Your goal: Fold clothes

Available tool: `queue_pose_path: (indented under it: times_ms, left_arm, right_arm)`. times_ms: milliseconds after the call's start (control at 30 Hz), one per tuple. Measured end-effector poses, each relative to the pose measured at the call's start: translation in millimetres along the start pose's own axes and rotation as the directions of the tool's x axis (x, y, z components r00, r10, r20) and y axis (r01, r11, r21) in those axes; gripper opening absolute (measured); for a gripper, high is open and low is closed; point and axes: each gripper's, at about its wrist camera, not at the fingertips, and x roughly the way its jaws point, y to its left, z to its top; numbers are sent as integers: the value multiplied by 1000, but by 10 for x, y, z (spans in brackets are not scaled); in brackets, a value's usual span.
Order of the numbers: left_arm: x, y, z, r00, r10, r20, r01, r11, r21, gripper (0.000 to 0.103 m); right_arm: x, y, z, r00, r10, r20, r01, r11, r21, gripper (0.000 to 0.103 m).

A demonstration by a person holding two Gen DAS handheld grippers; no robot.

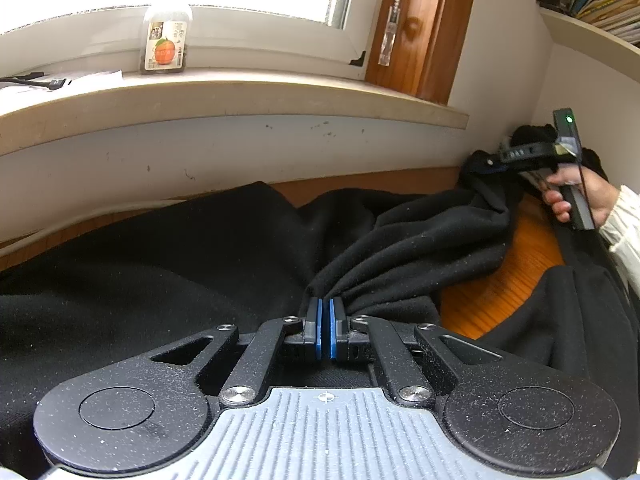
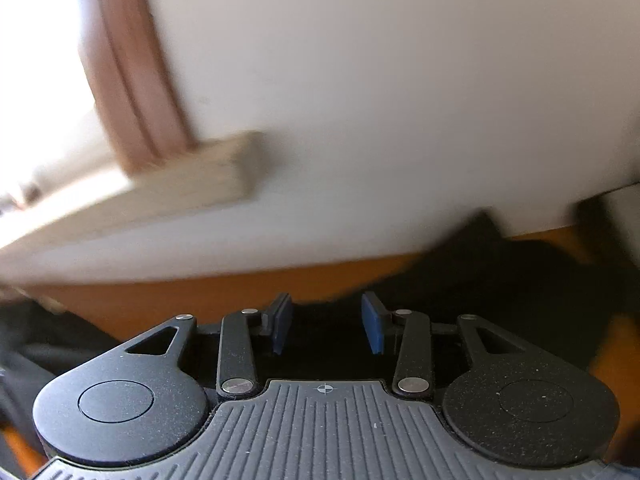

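The left gripper (image 1: 325,312) is clamped on a gathered bunch of the black garment (image 1: 180,264), its blue pads (image 1: 319,330) pressed almost together with the cloth pinched at their tips and fanning out in taut pleats ahead and to the right of them. The garment lies spread over the wooden table (image 1: 500,280), most of it ahead of and to the left of this gripper, dark and flat, reaching nearly to the white wall (image 1: 240,148) under the window sill (image 1: 224,98). To the right of the left gripper a bare orange patch of table shows between folds. Farther ahead and right, near the corner of the wall, the person's right hand (image 1: 576,196), in a pale knitted sleeve (image 1: 624,224), holds the right gripper (image 2: 327,320) by its handle, with a green light lit on top of the unit; a twisted ridge of cloth runs from the left gripper's tips up toward it. In the right wrist view, which is smeared by motion, the right gripper's jaws are parting, its blue pads (image 2: 372,328) well apart; black cloth lies below and beyond the gap, but neither pad presses on it. On the sill, well ahead and left of the left gripper, stands a clear plastic box with an orange on its label (image 1: 166,44), and a black cable (image 1: 44,82) lies at the far left.
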Motion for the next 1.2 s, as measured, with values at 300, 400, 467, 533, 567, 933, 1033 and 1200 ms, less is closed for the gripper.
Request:
queue_pose_path:
  times_ms: [300, 400, 467, 533, 567, 933, 1033, 1200]
  left_arm:
    - [-72, -193, 20, 998, 46, 39, -49, 995, 83, 6]
    - [-115, -267, 68, 997, 50, 52, -56, 992, 110, 14]
    - [-106, -307, 97, 998, 41, 48, -47, 990, 131, 25]
    - [-46, -337, 131, 999, 27, 25, -30, 989, 146, 34]
    - [-12, -346, 149, 1000, 26, 16, -28, 988, 149, 38]
    - [73, -257, 370, 999, -19, 34, 17, 998, 58, 54]
    - [230, -317, 376, 999, -10, -33, 13, 995, 94, 48]
    - [132, -300, 302, 1000, 13, 10, -14, 996, 93, 4]
  right_arm:
    - [-53, 56, -238, 997, -74, -39, 67, 985, -158, 40]
    - [-66, 47, -266, 997, -74, -35, 68, 985, -156, 40]
    - [-55, 29, -276, 997, -76, -30, 71, 985, -155, 40]
    - [-46, -4, -272, 996, -82, -27, 77, 985, -153, 40]
    - [-66, -6, -280, 996, -87, -28, 82, 985, -153, 40]
    - [-250, -9, -456, 996, -89, -12, 87, 985, -149, 40]
    - [-231, 2, -471, 996, -92, -1, 91, 985, -143, 40]
    - [-460, 11, -537, 996, -89, -15, 86, 985, -149, 40]
